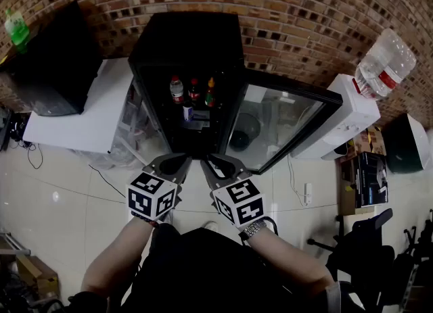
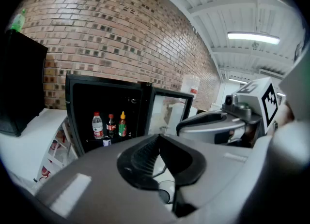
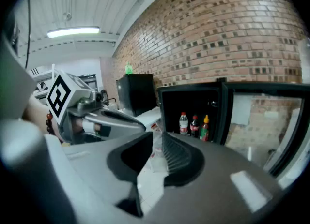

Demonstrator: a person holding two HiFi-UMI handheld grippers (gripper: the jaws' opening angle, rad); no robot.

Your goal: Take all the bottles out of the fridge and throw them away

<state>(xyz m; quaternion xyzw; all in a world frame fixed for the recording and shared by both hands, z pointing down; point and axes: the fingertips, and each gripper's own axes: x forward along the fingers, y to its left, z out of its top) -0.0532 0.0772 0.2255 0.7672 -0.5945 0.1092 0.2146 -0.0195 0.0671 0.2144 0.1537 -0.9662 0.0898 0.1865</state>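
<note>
Brick wall (image 1: 304,7) at the back, black fridge (image 1: 186,41) with its door wide, and three bottles (image 1: 193,92) lined up on the shelf inside, none out yet. Left gripper (image 1: 177,164) is clenched on nothing, right gripper (image 1: 220,166) barely parted and empty, both well short of the fridge. Every bottle remains to be pulled and binned.

Black fridge (image 1: 186,34) sits top center against the brick wall, door (image 1: 284,126) swung open to the right. Three bottles stand in a row inside: clear one (image 1: 176,90), dark one (image 1: 194,91), green one (image 1: 211,93). Left gripper (image 1: 177,164) and right gripper (image 1: 218,165) sit side by side just below the opening, pointing up at it.
</note>
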